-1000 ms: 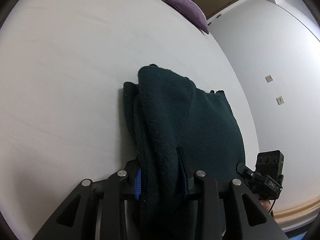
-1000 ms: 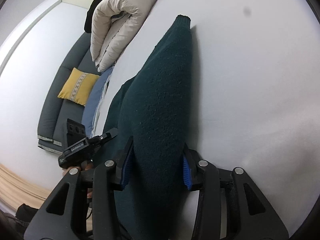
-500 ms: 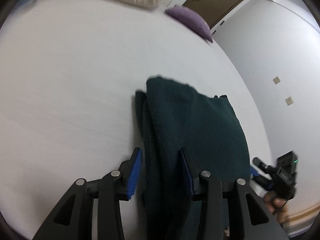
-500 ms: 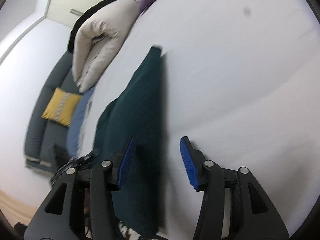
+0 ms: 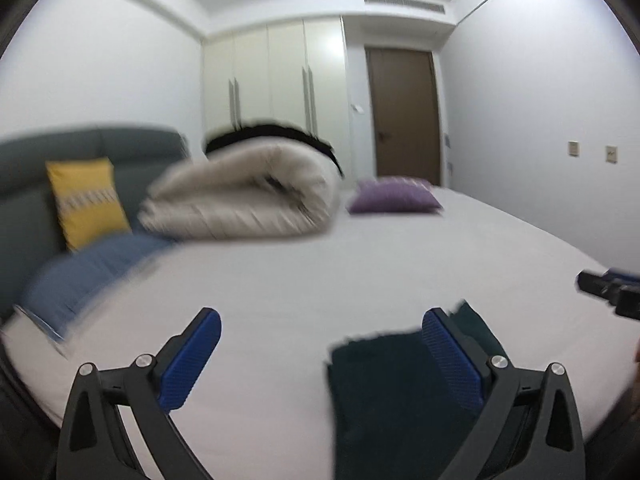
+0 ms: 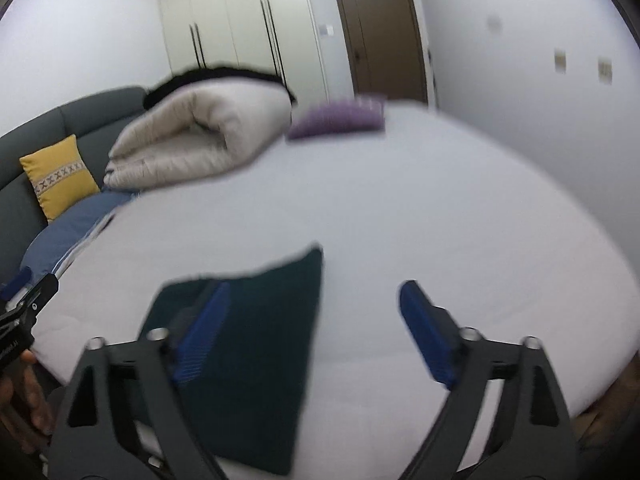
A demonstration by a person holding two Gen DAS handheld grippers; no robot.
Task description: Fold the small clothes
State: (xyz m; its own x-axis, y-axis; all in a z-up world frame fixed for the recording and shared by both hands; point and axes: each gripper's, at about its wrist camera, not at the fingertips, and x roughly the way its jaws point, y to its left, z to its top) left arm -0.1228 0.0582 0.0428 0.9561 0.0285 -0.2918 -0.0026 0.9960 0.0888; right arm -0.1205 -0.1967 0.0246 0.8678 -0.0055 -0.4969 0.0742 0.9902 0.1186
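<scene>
The left gripper (image 5: pixel 320 356) hangs above the bed (image 5: pixel 360 264), its jaws opening and spread wide, nothing between the 2 blue pads (image 5: pixel 188 364); the right gripper (image 6: pixel 316 332) does the same, jaws opening wide and gripping nothing; the green garment (image 6: pixel 256 344) lies folded flat on the white sheet near the bed's front edge, below both grippers and touched by neither; in the left view it sits behind the right-hand finger, in the right view behind the left-hand one; further back lie a rolled duvet (image 6: pixel 192 136), a purple pillow (image 5: pixel 394 196) and a yellow cushion (image 6: pixel 60 176); both views are motion-blurred.
</scene>
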